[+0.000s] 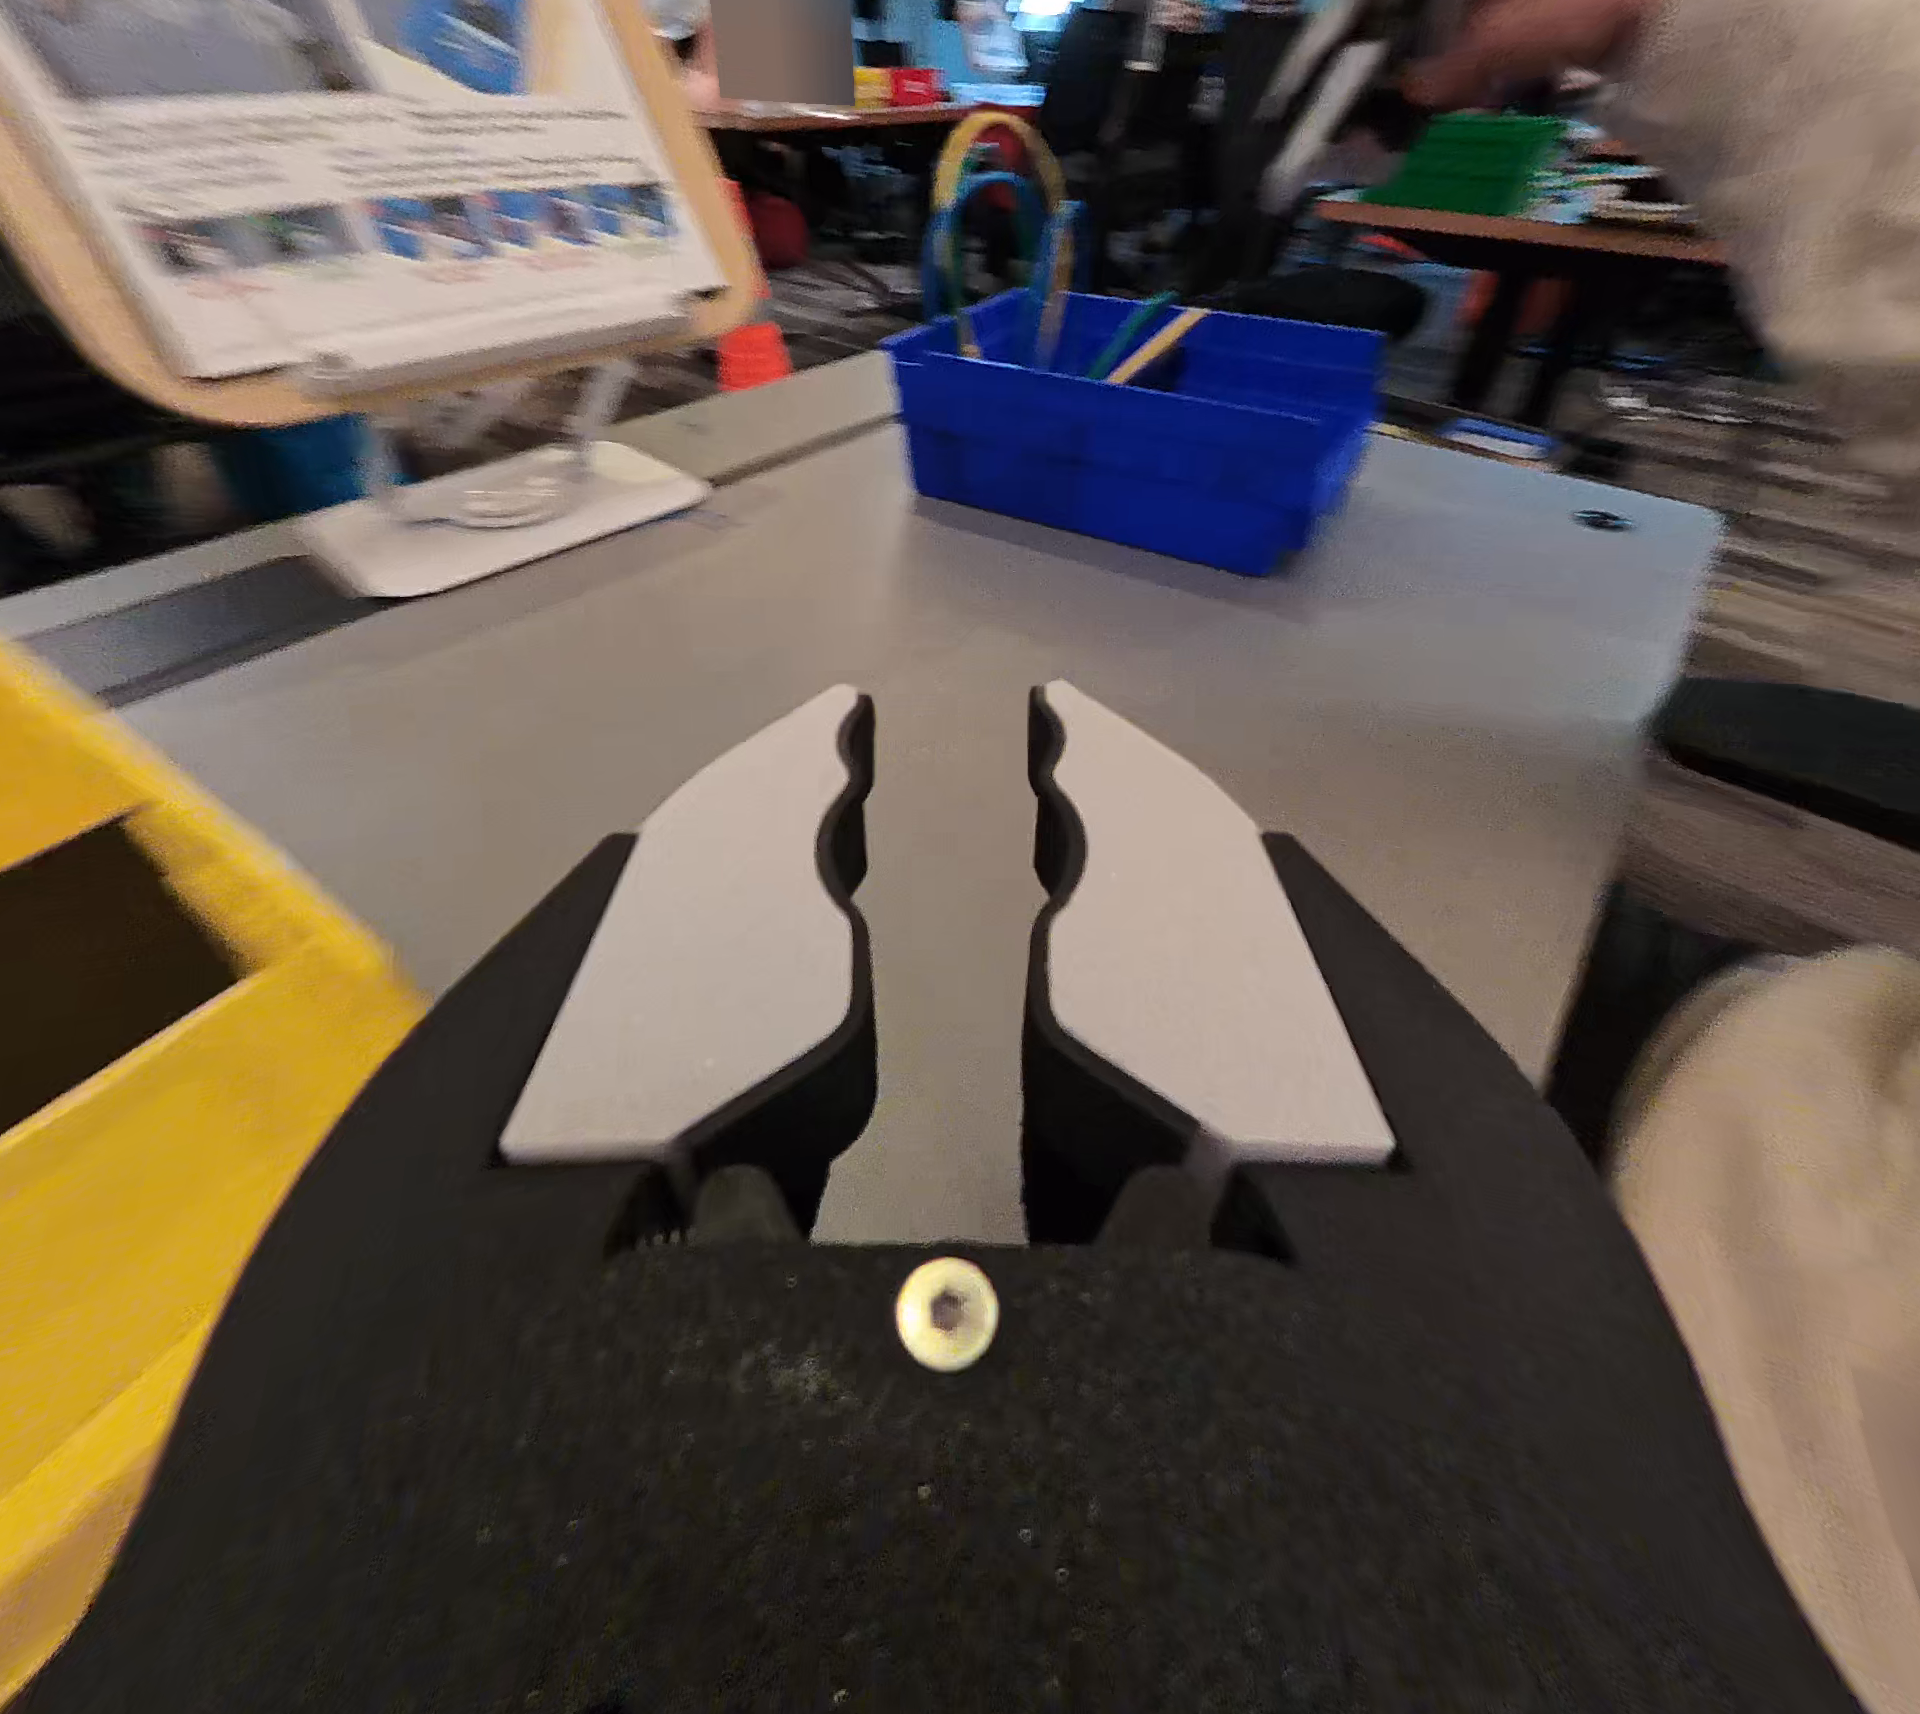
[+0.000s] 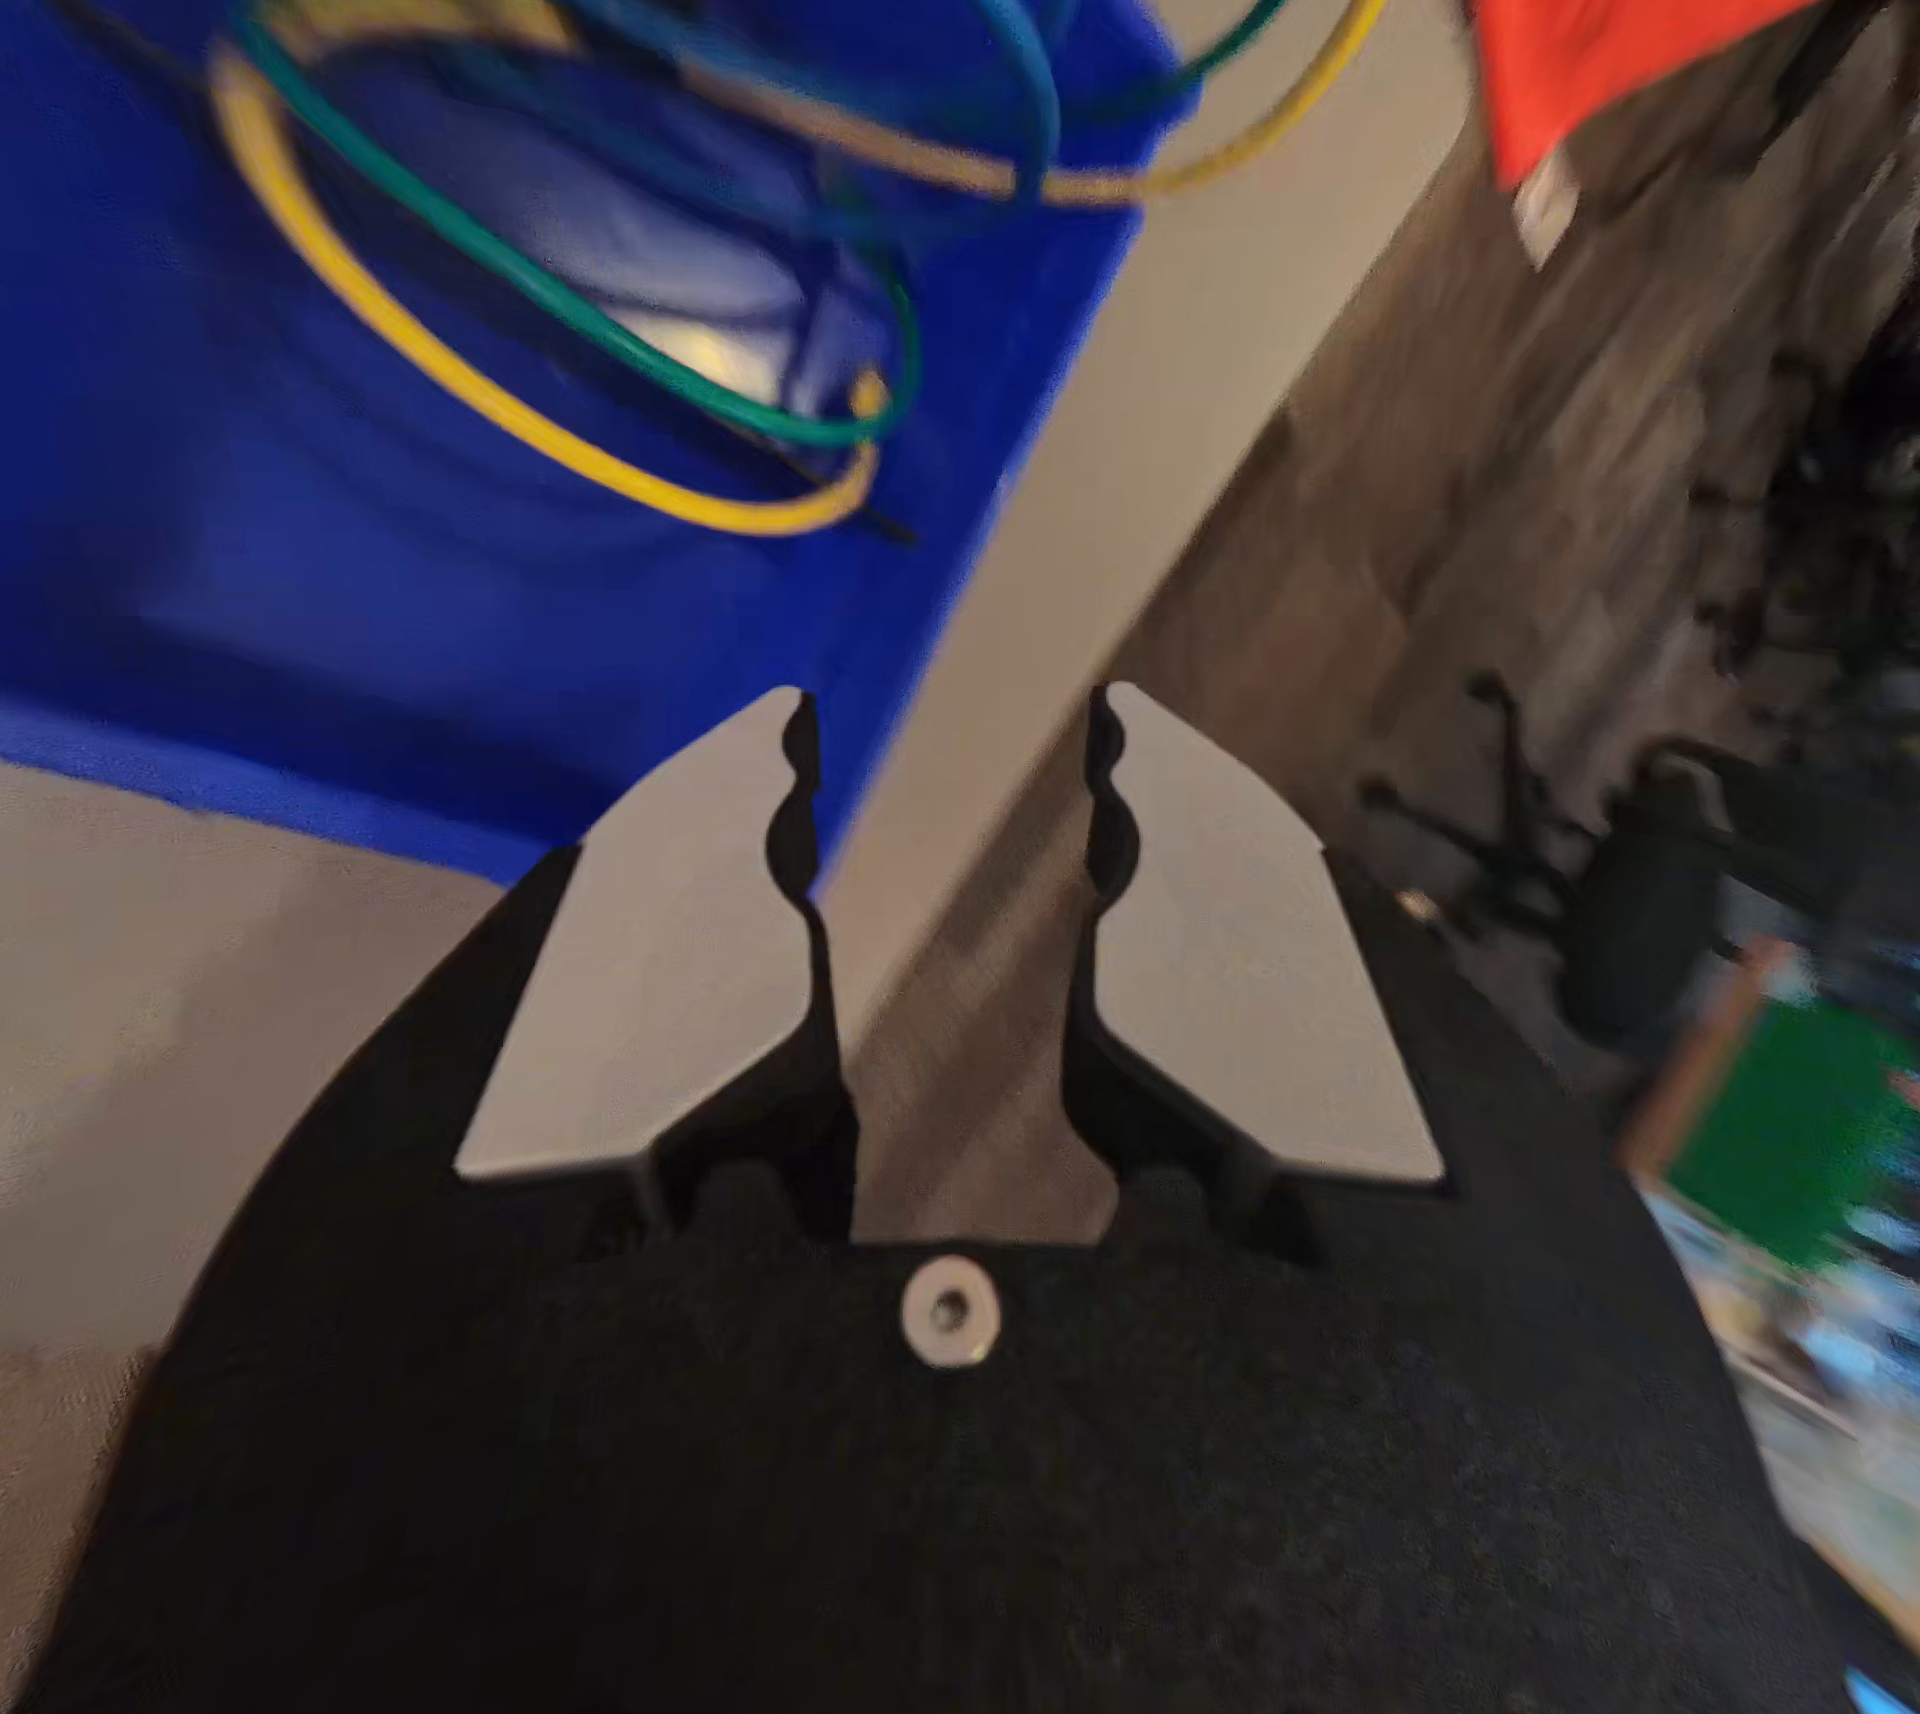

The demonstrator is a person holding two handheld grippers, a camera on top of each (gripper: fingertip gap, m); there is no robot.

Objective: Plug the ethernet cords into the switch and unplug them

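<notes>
Your left gripper [image 1: 951,708] sits parted and empty over bare grey table [image 1: 1403,677], with a yellow bin [image 1: 156,1093] close at its left side and open tabletop ahead. Your right gripper [image 2: 951,708] is spread wider, also empty, above the table's right edge near the blue bin [image 2: 312,625]. The looped yellow, green and blue ethernet cords [image 2: 499,334] lie in that bin; the switch isn't discernible through the blur.

Left gripper [image 1: 951,708] low over the grey worktop [image 1: 1455,677], jaws apart, nothing between them. Blue bin [image 1: 1132,459] ahead holds looped ethernet cords [image 1: 997,210]. Yellow bin [image 1: 156,1093] at left, document stand [image 1: 343,137] behind it. Right gripper [image 1: 1340,95] blurred, above the blue bin.
</notes>
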